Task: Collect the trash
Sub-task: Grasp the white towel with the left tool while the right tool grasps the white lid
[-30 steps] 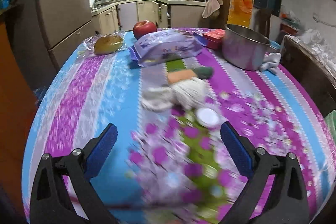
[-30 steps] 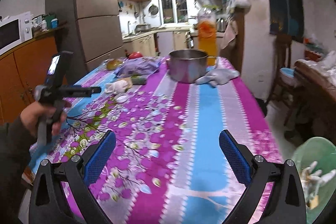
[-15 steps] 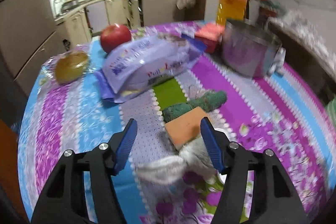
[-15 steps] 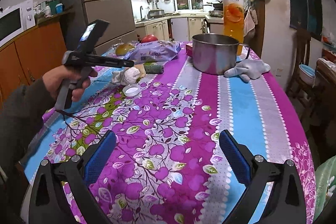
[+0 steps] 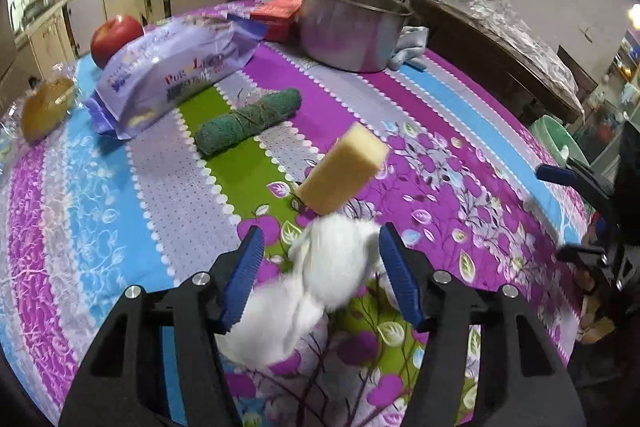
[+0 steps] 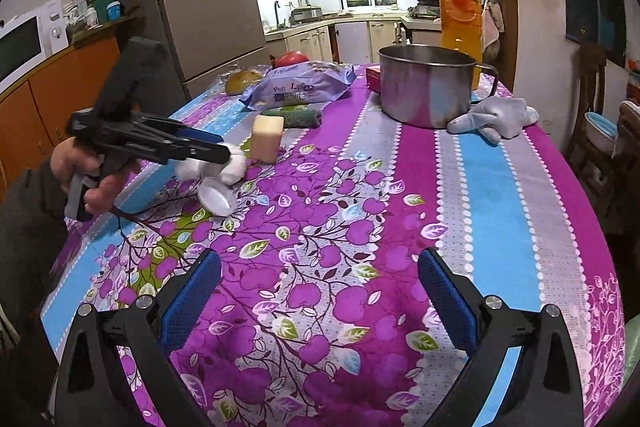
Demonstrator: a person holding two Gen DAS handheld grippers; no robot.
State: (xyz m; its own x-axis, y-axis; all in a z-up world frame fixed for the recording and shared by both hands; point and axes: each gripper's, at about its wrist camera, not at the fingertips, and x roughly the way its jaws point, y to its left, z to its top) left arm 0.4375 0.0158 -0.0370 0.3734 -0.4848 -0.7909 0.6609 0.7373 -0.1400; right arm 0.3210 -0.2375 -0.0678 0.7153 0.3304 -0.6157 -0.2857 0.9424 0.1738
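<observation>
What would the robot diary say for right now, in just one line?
step: grab tissue | left gripper: open, fingers around white tissue wad | right gripper: open, holds nothing | yellow sponge: beyond wad

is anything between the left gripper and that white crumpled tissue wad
Nothing visible. The white crumpled tissue wad already sits between the open blue pads of the left gripper; the yellow sponge block stands just beyond it, not in the way.

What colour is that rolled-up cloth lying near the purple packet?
The rolled cloth is dark green, tied round with thin string; the left wrist view shows it best.
</observation>
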